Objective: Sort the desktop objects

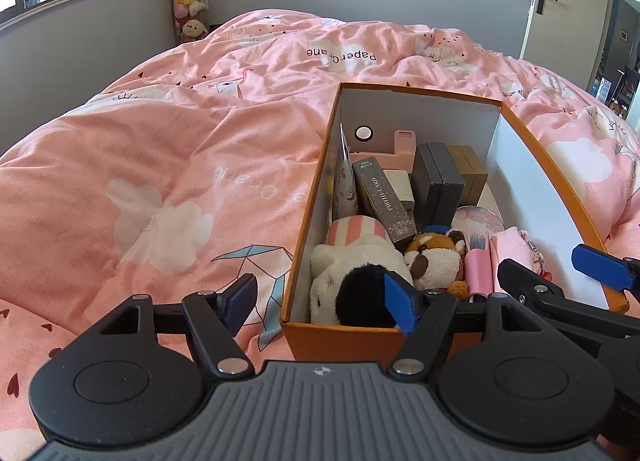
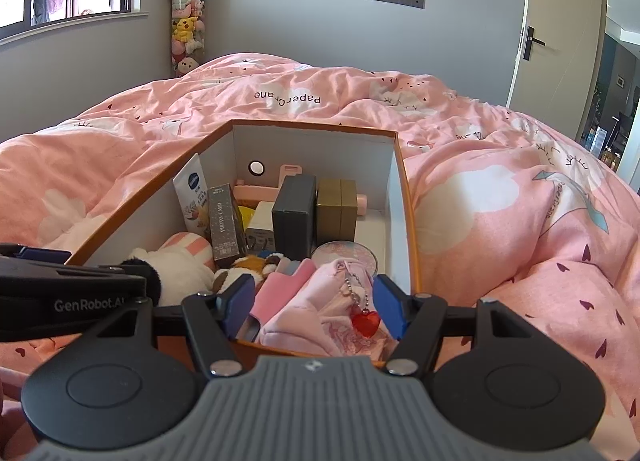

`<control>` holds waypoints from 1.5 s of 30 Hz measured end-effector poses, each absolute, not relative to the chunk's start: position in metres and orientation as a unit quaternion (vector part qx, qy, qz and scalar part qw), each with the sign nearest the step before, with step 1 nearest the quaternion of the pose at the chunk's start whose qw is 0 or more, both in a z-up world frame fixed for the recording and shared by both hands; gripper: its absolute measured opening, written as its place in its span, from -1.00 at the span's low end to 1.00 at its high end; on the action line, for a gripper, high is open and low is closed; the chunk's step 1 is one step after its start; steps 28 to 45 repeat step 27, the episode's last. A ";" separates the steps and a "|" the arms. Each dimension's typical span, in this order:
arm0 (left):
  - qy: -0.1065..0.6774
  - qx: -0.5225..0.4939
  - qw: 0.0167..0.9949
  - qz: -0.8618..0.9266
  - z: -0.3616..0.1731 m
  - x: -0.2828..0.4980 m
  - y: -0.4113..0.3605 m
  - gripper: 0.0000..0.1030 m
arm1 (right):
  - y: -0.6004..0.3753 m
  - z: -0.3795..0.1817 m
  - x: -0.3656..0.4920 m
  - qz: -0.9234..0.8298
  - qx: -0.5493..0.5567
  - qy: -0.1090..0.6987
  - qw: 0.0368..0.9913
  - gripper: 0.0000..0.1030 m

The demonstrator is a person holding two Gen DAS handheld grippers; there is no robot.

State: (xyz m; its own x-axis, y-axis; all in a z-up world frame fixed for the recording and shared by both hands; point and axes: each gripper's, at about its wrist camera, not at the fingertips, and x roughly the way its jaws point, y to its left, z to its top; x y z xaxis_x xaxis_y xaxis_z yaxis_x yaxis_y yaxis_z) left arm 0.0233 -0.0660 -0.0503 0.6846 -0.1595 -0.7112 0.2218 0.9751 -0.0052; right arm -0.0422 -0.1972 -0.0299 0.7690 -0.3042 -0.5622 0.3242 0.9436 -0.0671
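Observation:
An orange box (image 1: 308,221) with white inner walls (image 2: 312,145) sits on the pink bed. It holds a white plush with a black patch (image 1: 352,273), a brown plush (image 1: 436,257), a "Photo Card" box (image 1: 386,201), dark boxes (image 2: 294,213), a gold box (image 2: 338,205), a tube (image 2: 192,197) and a pink pouch with a red heart charm (image 2: 366,323). My left gripper (image 1: 320,303) is open, straddling the box's near left corner. My right gripper (image 2: 316,307) is open just above the pink pouch; it also shows in the left wrist view (image 1: 556,265).
The pink quilt (image 1: 160,165) surrounds the box on all sides. A column of plush toys (image 2: 186,21) stands in the far corner by the window. A white door (image 2: 556,29) is at the right.

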 end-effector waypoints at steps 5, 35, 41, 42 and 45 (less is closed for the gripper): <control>0.385 0.038 0.916 -0.104 -0.052 0.024 -0.065 0.57 | -0.196 -0.031 -0.041 -0.169 0.013 0.298 0.939 0.30; 0.386 0.037 0.916 -0.104 -0.051 0.024 -0.065 0.58 | -0.196 -0.031 -0.040 -0.170 0.012 0.298 0.939 0.31; 0.386 0.037 0.916 -0.104 -0.051 0.024 -0.065 0.58 | -0.196 -0.031 -0.040 -0.170 0.012 0.298 0.939 0.31; 0.386 0.037 0.916 -0.104 -0.051 0.024 -0.065 0.58 | -0.196 -0.031 -0.040 -0.170 0.012 0.298 0.939 0.31; 0.386 0.037 0.916 -0.104 -0.051 0.024 -0.065 0.58 | -0.196 -0.031 -0.040 -0.170 0.012 0.298 0.939 0.31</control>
